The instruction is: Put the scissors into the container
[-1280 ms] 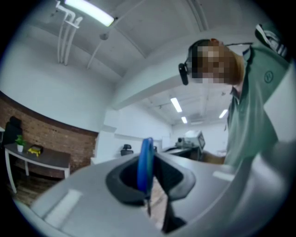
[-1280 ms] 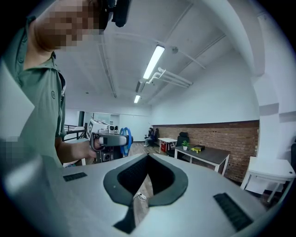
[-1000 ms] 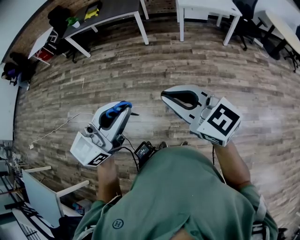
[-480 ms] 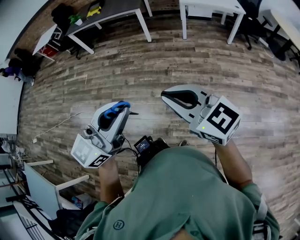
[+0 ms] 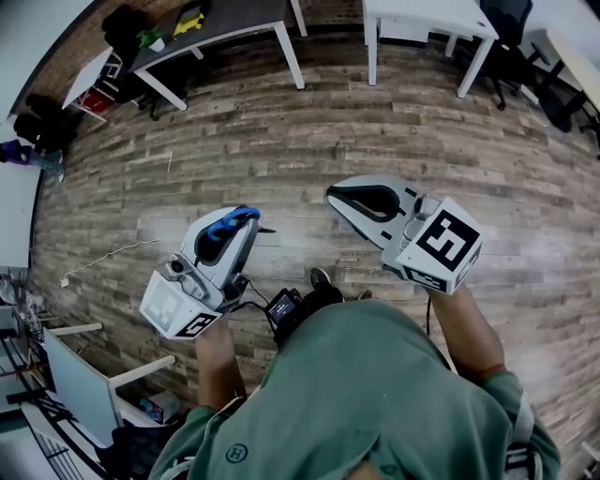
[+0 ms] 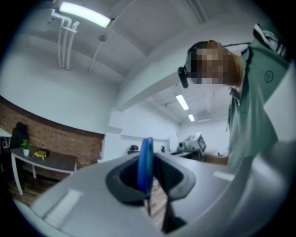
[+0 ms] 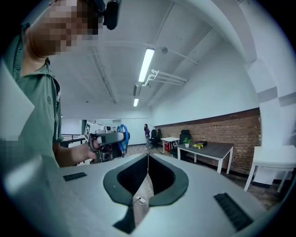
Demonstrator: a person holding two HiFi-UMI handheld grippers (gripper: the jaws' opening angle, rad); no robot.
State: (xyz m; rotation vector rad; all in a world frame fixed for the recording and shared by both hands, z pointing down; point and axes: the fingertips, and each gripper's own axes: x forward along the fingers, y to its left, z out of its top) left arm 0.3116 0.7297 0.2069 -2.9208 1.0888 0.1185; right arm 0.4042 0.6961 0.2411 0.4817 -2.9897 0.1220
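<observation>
The scissors (image 5: 225, 226) have a blue loop handle. They are clamped between the jaws of my left gripper (image 5: 251, 221), with a dark tip poking out past the jaws. In the left gripper view the blue handle (image 6: 146, 165) stands edge-on between the pads of the left gripper (image 6: 151, 183). My right gripper (image 5: 335, 196) is held beside it over the floor, and its jaws meet at the tip with nothing in them (image 7: 148, 157). The right gripper view shows the left gripper (image 7: 107, 139) and the blue handle (image 7: 122, 134) in a hand. No container appears in any view.
I stand on a wood-plank floor (image 5: 309, 141). A dark table (image 5: 216, 23) with yellow and green items stands far left, a white table (image 5: 427, 14) far right. A white cable (image 5: 103, 258) lies on the floor at left. A black device (image 5: 284, 307) hangs at the person's waist.
Both grippers keep the same pose and the scissors stay clamped. The floor and tables have slid slightly in the head view, and a shoe now shows below the grippers.
</observation>
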